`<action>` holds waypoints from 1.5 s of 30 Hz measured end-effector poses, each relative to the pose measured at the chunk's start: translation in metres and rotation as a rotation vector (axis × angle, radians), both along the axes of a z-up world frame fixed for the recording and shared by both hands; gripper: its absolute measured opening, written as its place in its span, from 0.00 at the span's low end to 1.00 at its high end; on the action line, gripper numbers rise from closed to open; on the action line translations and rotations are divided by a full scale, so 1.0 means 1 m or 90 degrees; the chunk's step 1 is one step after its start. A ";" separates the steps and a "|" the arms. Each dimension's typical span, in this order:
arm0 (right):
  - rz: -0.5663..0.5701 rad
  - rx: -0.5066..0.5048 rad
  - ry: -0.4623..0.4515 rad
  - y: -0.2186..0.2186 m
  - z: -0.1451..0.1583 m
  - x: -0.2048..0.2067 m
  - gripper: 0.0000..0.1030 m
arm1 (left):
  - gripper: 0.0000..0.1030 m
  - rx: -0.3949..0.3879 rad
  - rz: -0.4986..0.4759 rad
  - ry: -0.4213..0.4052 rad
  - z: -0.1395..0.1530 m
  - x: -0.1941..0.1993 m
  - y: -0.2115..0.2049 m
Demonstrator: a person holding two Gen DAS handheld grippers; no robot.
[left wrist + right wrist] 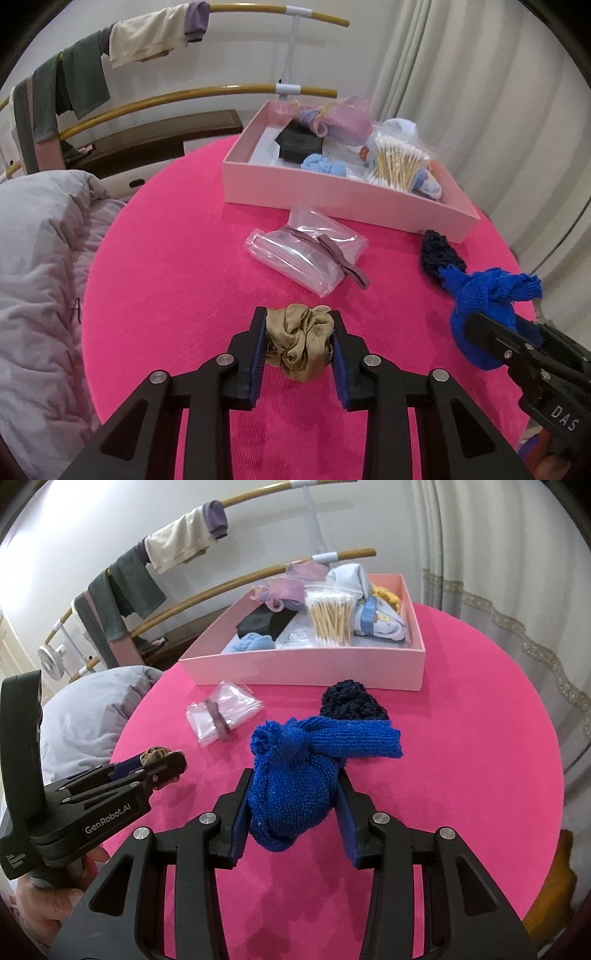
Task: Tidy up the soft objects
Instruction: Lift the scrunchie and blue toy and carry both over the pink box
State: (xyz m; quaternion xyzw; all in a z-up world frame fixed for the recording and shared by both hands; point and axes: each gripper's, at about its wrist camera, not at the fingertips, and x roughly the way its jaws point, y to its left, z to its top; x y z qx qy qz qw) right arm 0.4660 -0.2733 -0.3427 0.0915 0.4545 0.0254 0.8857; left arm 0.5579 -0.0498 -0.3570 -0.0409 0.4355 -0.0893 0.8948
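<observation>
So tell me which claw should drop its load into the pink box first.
Probably right: the right claw, clamping the blue knit, faces the pink box more directly than the left claw, which holds the tan scrunchie.

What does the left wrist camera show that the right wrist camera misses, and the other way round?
Only the left wrist view: the tan scrunchie seen close up, pinched in the left gripper, whose jaws press on it from both sides.

Only the right wrist view: the person's hand under the left gripper, a small white fan at the left, and the blue knit piece close up between the right gripper's jaws.

Both: the pink table, pink box, cotton swabs, banded clear bag, dark knit piece.
</observation>
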 end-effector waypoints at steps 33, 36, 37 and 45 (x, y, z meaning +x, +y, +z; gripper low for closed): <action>0.037 0.000 -0.131 0.016 0.099 -0.023 0.37 | 0.27 0.020 0.014 -0.154 0.124 -0.080 0.017; 0.038 -0.001 -0.140 0.016 0.105 -0.018 0.37 | 0.27 0.019 0.013 -0.164 0.130 -0.078 0.017; 0.039 -0.003 -0.144 0.015 0.108 -0.015 0.37 | 0.27 0.019 0.014 -0.168 0.133 -0.076 0.017; 0.030 -0.002 -0.172 0.000 0.128 0.015 0.37 | 0.27 0.005 0.030 -0.199 0.156 -0.039 0.019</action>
